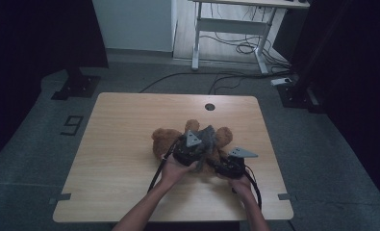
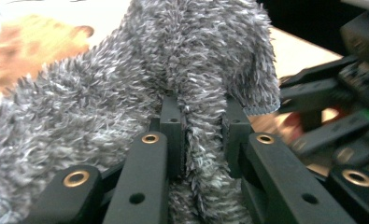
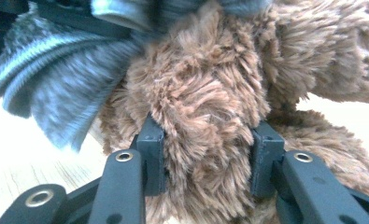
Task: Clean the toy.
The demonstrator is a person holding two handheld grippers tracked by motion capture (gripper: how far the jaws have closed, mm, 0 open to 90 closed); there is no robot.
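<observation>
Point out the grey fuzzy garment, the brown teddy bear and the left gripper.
grey fuzzy garment [image 2: 126,79]: left gripper view, on its bunched pile above the jaws.
brown teddy bear [image 3: 205,107]: right gripper view, on the furry part between the jaws.
left gripper [image 2: 201,135]: left gripper view, midway between its fingertips, which pinch the fabric.

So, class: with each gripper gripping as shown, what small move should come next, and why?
Probably the left gripper should draw the grey fuzzy garment gently away along the brown teddy bear. It is shut on a fold of that garment, while the right gripper clamps the bear's plush, anchoring it on the table.
</observation>
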